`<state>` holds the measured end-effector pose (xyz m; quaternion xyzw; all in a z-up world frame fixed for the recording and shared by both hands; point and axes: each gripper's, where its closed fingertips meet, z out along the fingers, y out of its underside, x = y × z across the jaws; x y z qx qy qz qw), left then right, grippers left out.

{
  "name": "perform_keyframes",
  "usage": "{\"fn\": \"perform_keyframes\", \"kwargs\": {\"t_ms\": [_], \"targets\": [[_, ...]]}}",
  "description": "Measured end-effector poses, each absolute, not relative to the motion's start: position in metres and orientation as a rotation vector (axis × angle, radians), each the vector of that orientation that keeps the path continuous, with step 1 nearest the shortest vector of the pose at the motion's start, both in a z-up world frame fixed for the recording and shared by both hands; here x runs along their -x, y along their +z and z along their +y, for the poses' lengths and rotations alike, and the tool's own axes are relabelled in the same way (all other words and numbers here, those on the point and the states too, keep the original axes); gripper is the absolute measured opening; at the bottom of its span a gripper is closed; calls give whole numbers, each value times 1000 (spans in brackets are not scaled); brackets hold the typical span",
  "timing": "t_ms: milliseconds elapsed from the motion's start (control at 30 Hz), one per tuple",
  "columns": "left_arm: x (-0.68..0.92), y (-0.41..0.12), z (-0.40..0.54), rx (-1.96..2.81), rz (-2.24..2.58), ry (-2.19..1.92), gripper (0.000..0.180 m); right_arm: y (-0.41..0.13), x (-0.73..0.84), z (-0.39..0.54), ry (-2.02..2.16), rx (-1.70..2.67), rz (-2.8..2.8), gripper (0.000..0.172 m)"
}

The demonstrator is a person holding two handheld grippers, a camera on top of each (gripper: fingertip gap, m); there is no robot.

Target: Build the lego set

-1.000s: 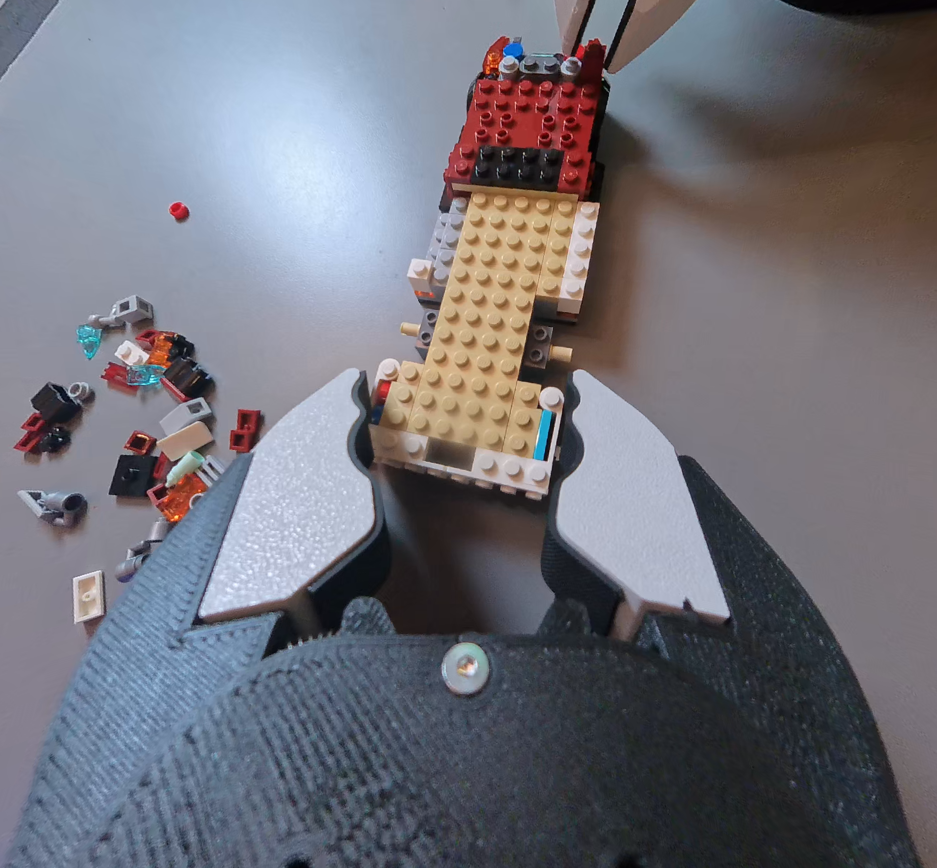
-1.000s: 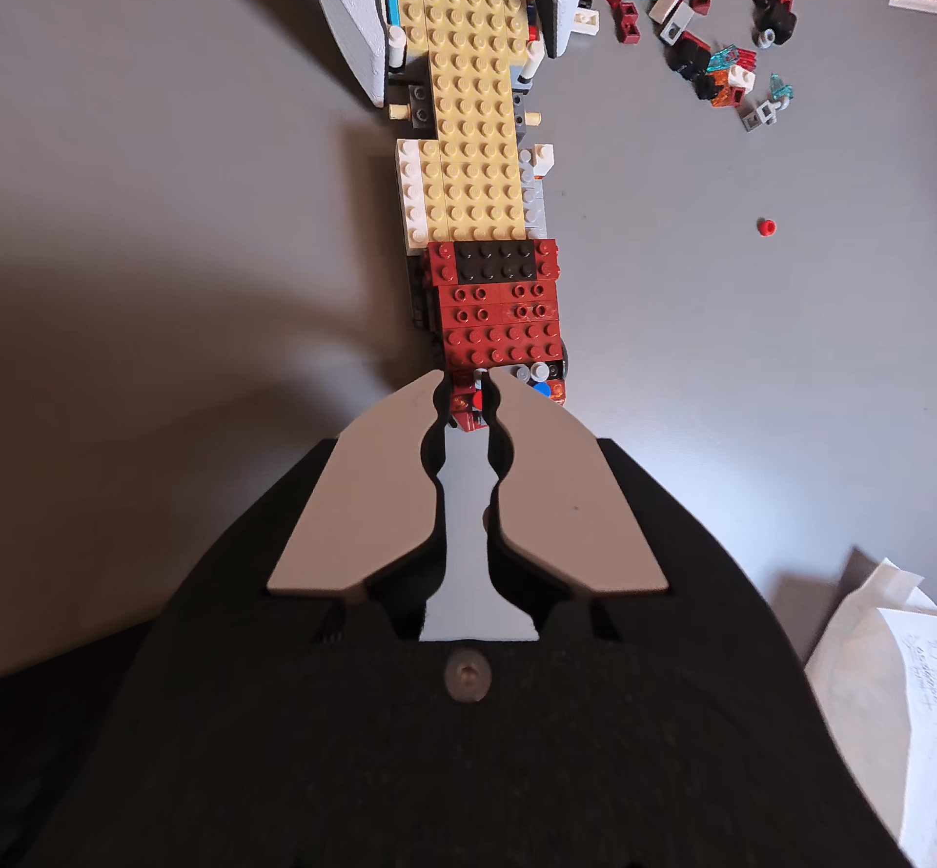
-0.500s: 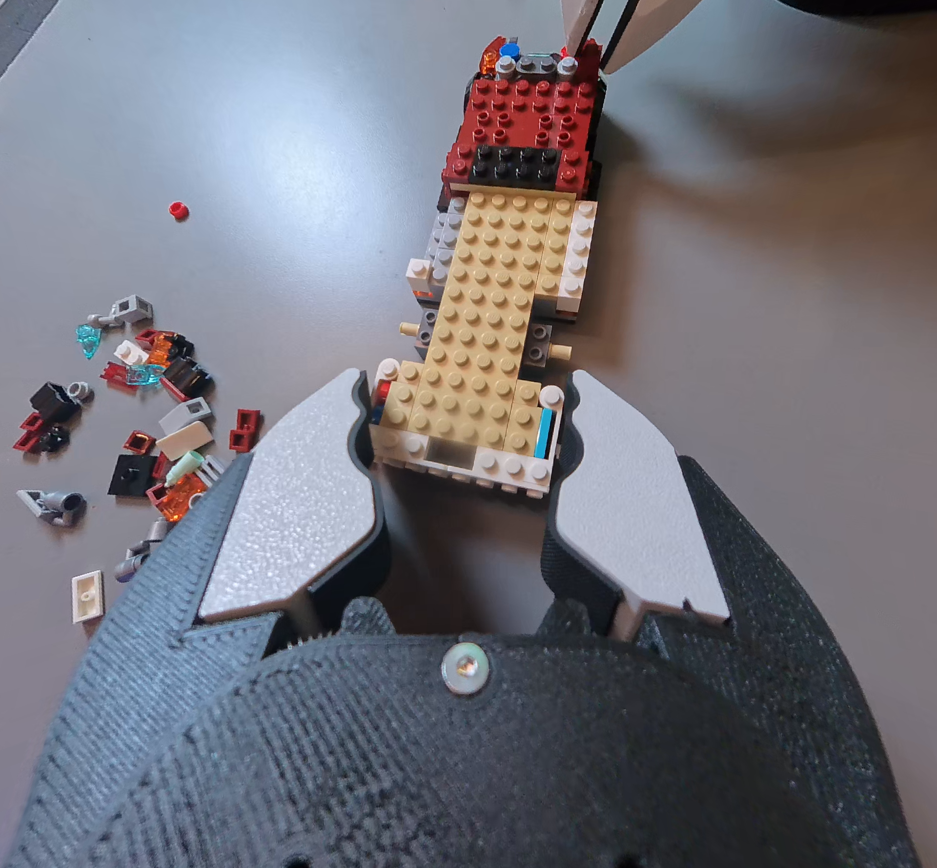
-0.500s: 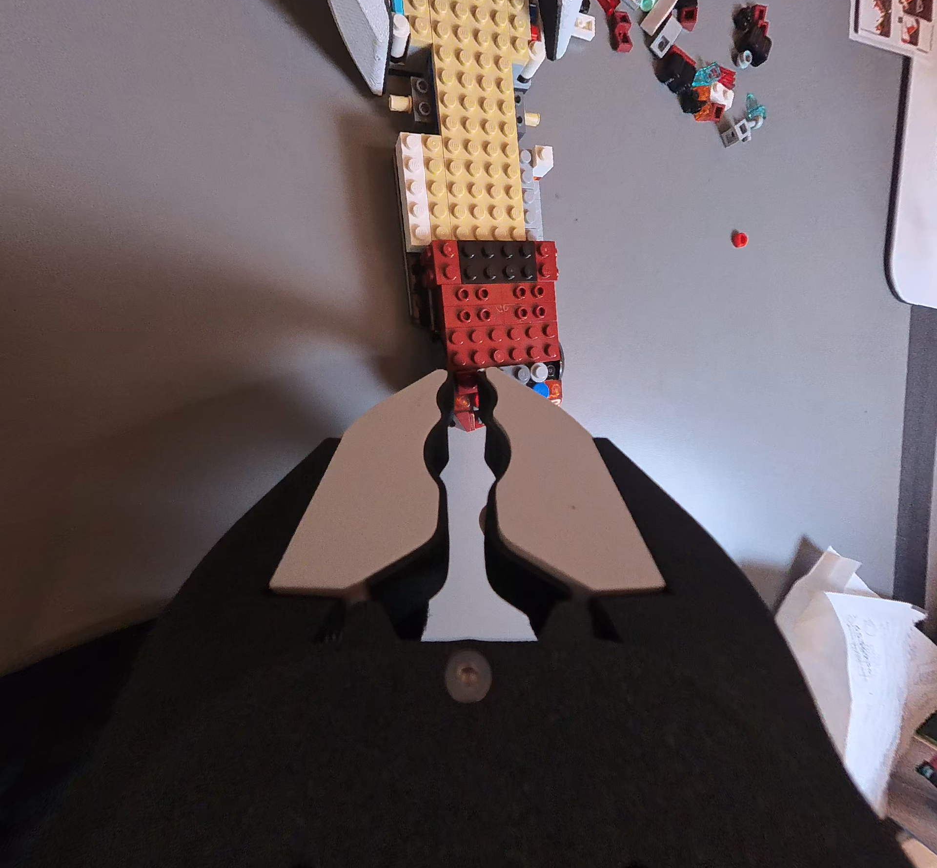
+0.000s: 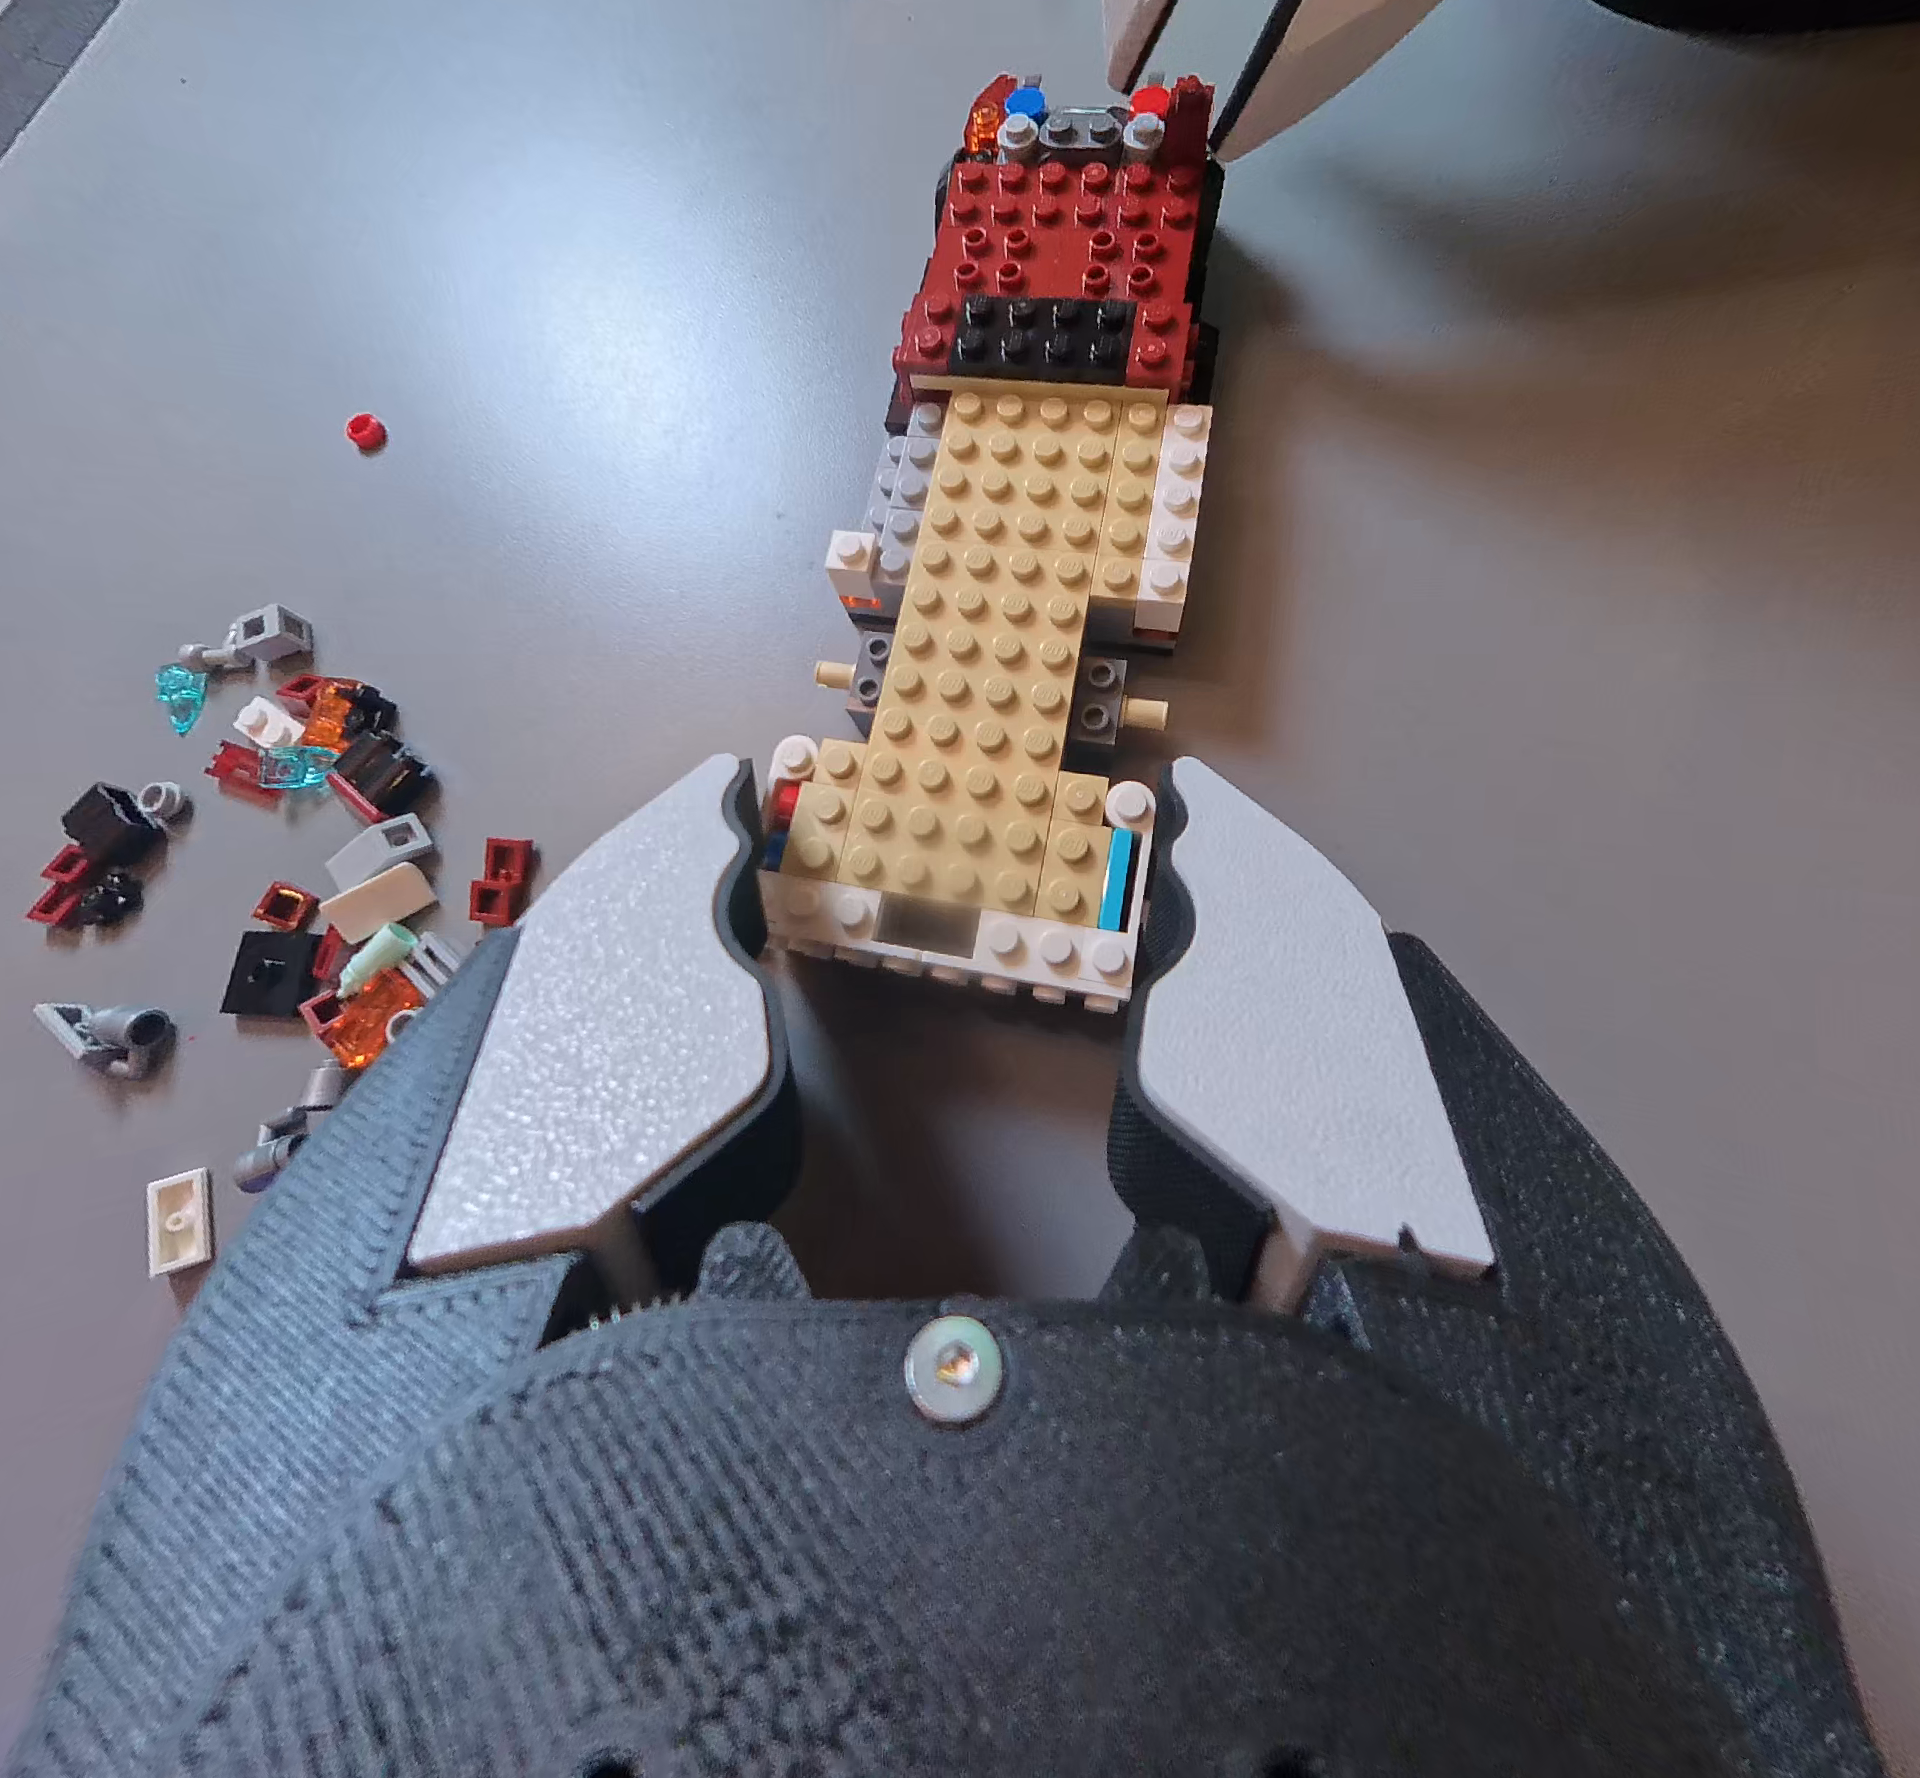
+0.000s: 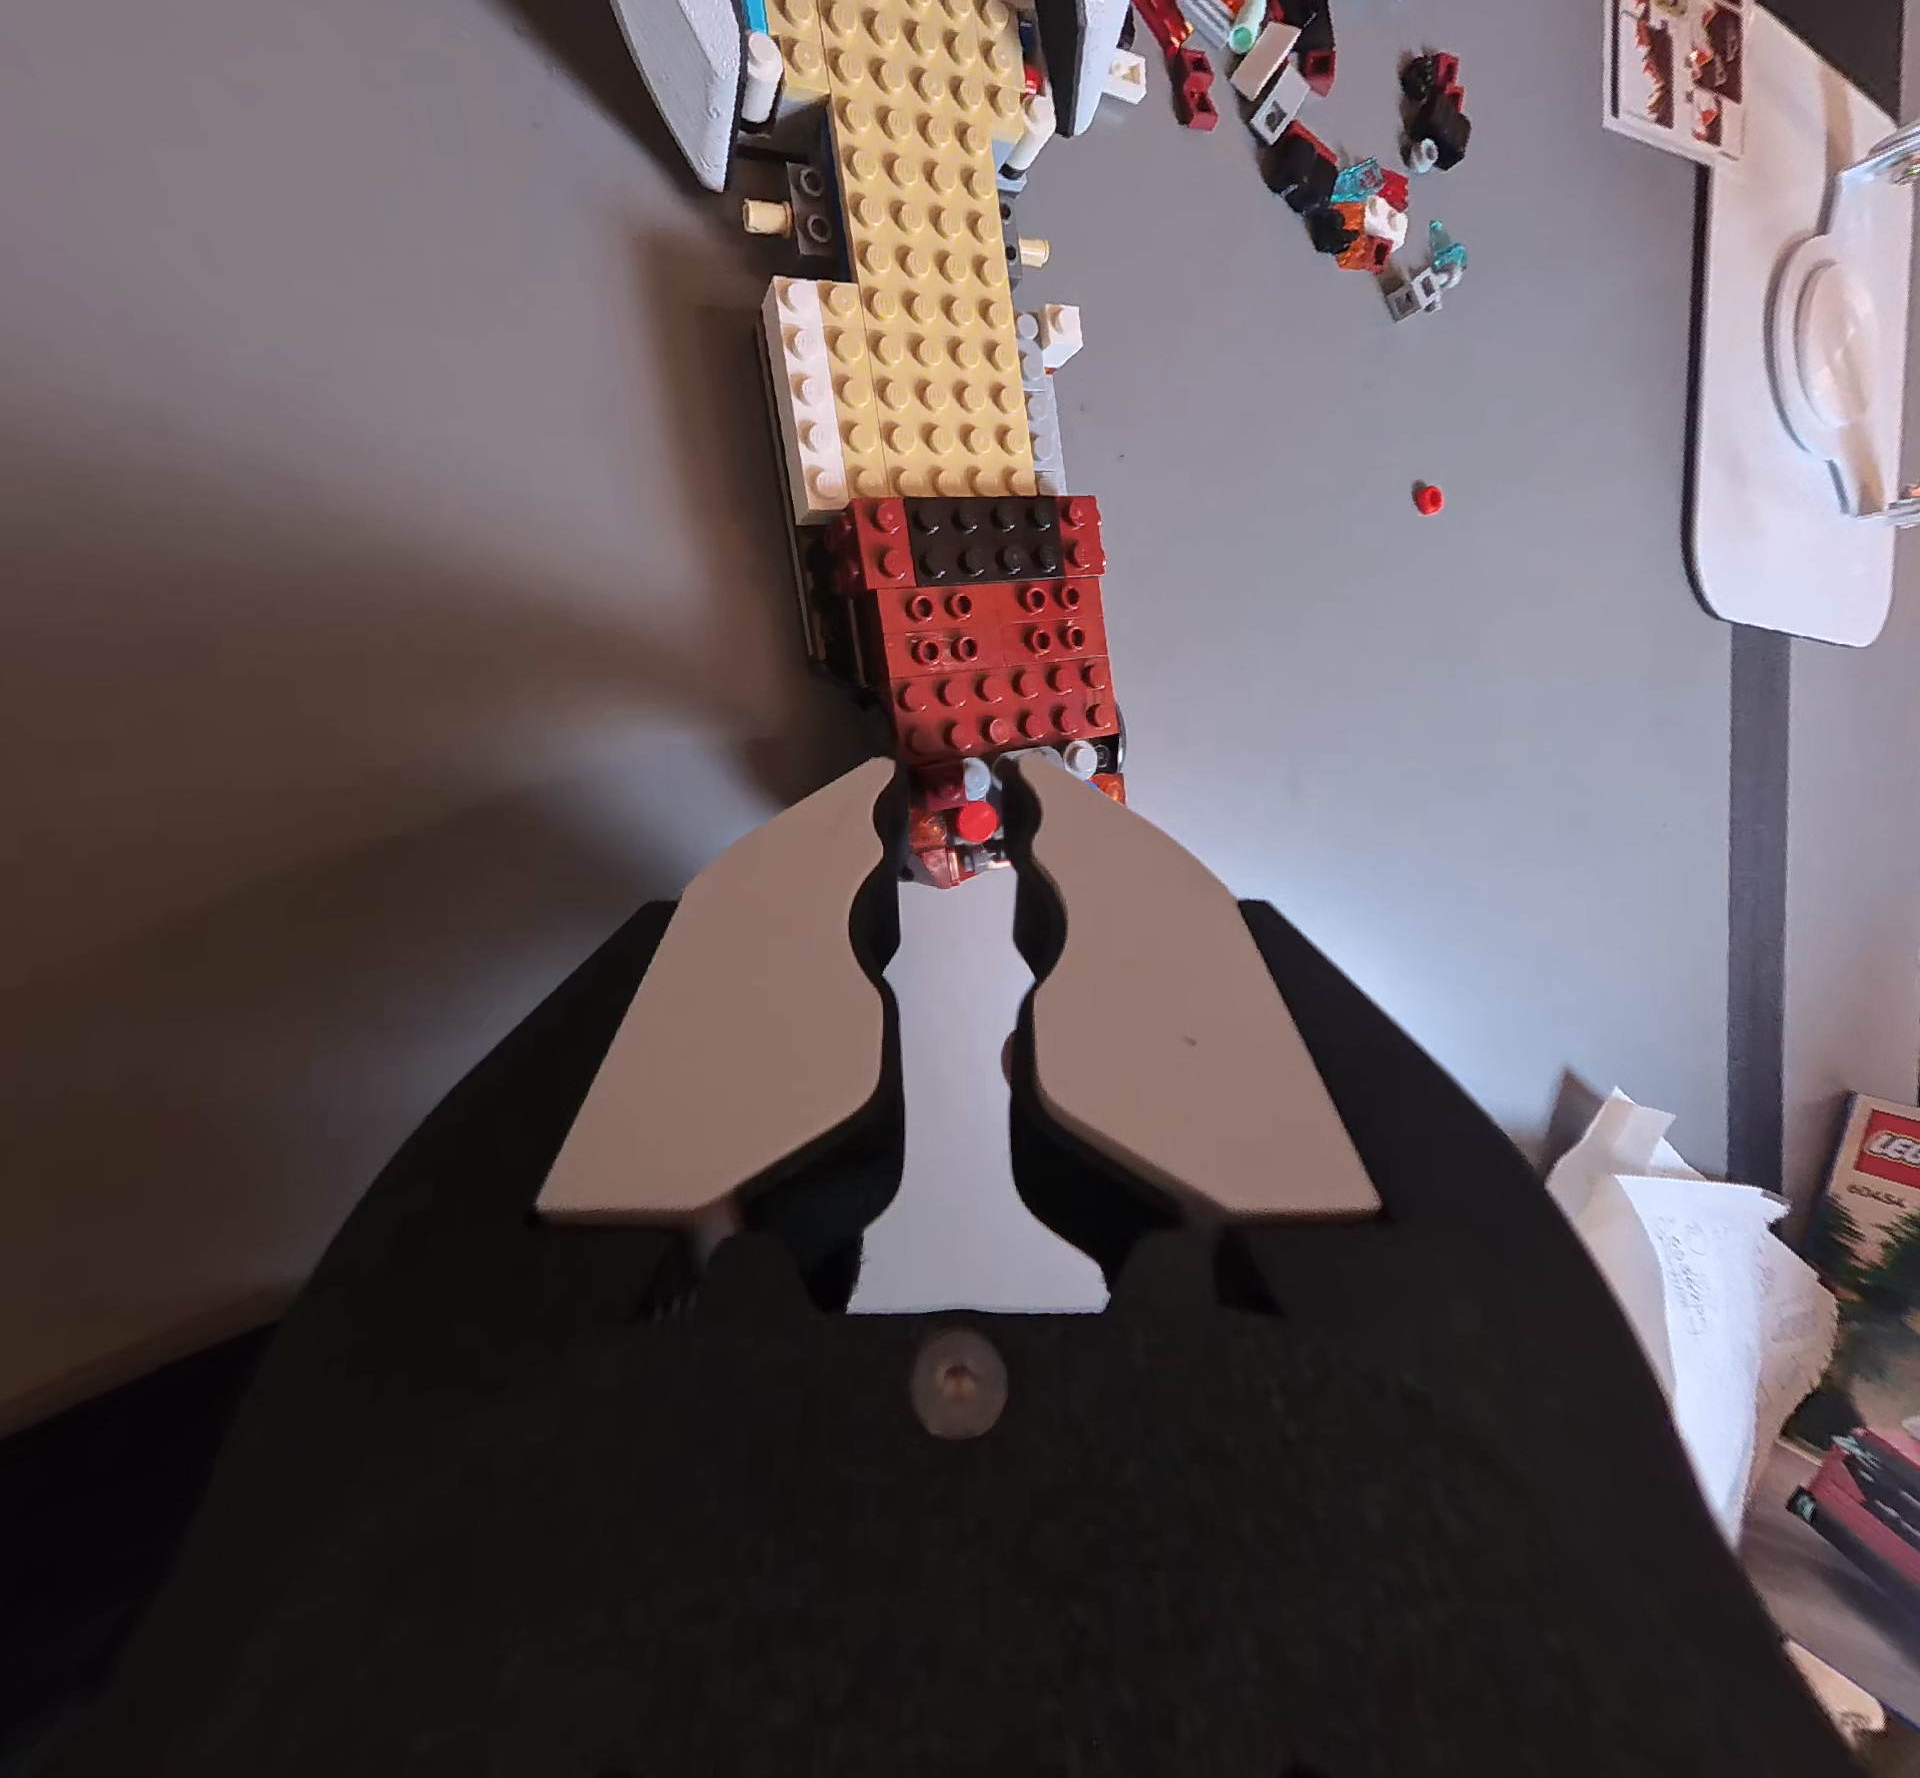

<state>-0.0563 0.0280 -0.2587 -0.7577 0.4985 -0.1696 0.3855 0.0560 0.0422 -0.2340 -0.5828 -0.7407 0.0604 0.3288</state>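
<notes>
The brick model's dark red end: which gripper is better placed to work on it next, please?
Probably the right gripper: its fingers straddle that end's small pieces, while the left gripper grips the brick model at the white end.

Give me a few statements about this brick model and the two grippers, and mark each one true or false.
1. The left gripper grips the model's white-edged end. True.
2. The model's far end from the left gripper is green. False: it is dark red.
3. Loose bricks lie left of the model in the left wrist view. True.
4. The right gripper is over the loose bricks. False: it is at the model's dark red end.
5. A small red stud lies alone on the table. True.
</notes>
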Motion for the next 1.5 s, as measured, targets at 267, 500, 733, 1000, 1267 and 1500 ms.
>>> {"fn": "perform_keyframes", "kwargs": {"t_ms": [267, 500, 733, 1000, 1267, 1500], "targets": [[56, -259, 28, 1930, 1269, -433, 72, -231, -58, 37, 183, 1523, -1952, 12], [56, -259, 27, 1930, 1269, -433, 72, -232, -57, 38, 175, 1524, -1956, 6], [56, -259, 27, 1926, 1272, -438, 72, -233, -58, 39, 228, 1595, -1952, 6], [56, -258, 26, 1920, 1280, -444, 72, -235, -60, 45, 326, 1684, -1928, 6], [56, -258, 26, 1920, 1282, -442, 72, -235, -60, 46, 382, 1733, -1881, 6], [57, -258, 27, 1931, 1270, -431, 72, -236, -62, 39, 343, 1719, -1870, 26]]}}
